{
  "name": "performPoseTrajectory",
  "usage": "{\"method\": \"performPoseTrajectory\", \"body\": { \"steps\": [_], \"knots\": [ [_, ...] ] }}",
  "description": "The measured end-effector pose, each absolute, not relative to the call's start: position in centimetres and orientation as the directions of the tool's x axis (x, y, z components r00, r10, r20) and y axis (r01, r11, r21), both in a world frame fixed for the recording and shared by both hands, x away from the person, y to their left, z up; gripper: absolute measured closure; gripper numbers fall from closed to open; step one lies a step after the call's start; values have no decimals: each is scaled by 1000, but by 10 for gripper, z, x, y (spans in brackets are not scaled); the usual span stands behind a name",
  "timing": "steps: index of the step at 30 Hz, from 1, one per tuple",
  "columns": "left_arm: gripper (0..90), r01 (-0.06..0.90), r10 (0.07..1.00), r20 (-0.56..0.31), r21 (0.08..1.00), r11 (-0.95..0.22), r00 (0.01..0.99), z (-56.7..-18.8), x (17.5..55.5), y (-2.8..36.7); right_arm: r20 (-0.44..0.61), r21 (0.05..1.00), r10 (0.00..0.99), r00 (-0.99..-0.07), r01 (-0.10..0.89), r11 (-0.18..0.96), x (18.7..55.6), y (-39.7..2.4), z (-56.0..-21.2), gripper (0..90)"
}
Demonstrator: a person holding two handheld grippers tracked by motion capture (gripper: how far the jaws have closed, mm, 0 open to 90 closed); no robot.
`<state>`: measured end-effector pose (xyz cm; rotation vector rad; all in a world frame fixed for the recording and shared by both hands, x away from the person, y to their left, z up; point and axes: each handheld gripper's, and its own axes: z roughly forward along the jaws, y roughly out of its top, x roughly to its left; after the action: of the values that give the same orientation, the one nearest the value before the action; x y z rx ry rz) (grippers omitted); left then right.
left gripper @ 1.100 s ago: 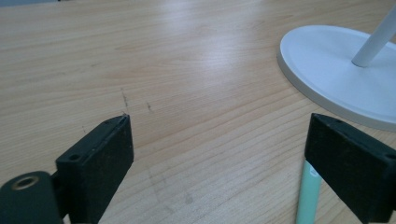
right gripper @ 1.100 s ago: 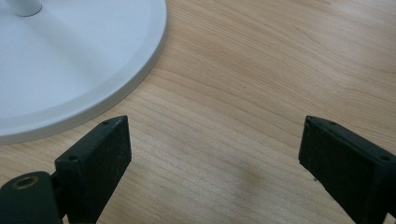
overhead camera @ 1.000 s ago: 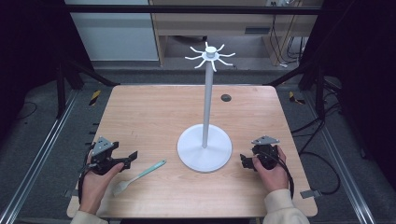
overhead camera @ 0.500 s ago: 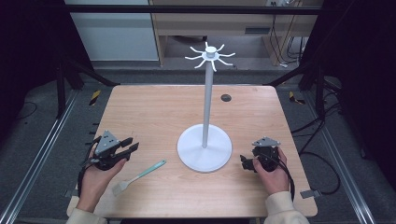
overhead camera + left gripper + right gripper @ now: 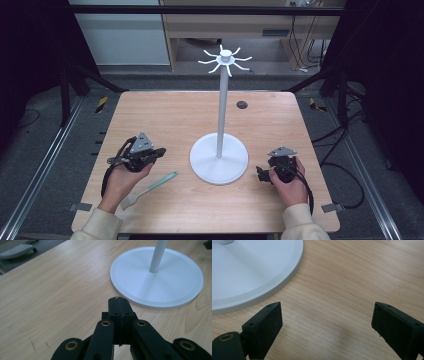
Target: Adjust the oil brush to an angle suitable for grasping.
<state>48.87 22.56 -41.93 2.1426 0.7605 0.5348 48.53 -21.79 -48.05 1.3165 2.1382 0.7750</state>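
Left gripper [image 5: 121, 300]: black jaws of hard matte plastic, just closed and pressed flat together with nothing between them; brass-ringed pivots are seen on the arms; it is held above bare wood, pointing at the stand's base.
Right gripper [image 5: 325, 322]: two flat black rectangular pads are held wide apart, with only wood grain between them; it sits just beside the base's rim.
Brush [image 5: 148, 189]: a slim pale-green handle with a lighter, flatter end is laid flat on the table, just beside the left hand [image 5: 120, 181], untouched by either gripper.
Stand [image 5: 219, 160]: a smooth white round disc with a raised rim is seen, from which a thin white pole rises to a crown of curved hooks, all bare.
Table [image 5: 170, 115]: light wood, fine grain, matte.
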Motion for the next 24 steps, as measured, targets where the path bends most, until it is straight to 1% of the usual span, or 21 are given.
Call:
{"method": "performPoseTrajectory", "body": {
  "steps": [4, 7, 15, 19, 24],
  "knots": [
    [900, 371, 668, 109, 760, -533, 736, -428, 489, 225, -116, 701, 907, -406, 613, 364, 487, -217, -480, 105],
    [900, 402, 663, 84, 736, -545, 744, -434, 492, 226, -115, 705, 908, -404, 611, 361, 488, -218, -480, 104],
    [900, 467, 644, 50, 646, -604, 764, -453, 496, 222, -129, 690, 903, -410, 616, 379, 489, -217, -481, 105],
    [900, 471, 624, 57, 604, -643, 779, -464, 496, 217, -140, 687, 901, -410, 615, 386, 489, -215, -480, 105],
    [900, 472, 613, 55, 587, -658, 788, -469, 496, 211, -138, 687, 903, -407, 617, 384, 488, -217, -480, 105]
  ]
}}
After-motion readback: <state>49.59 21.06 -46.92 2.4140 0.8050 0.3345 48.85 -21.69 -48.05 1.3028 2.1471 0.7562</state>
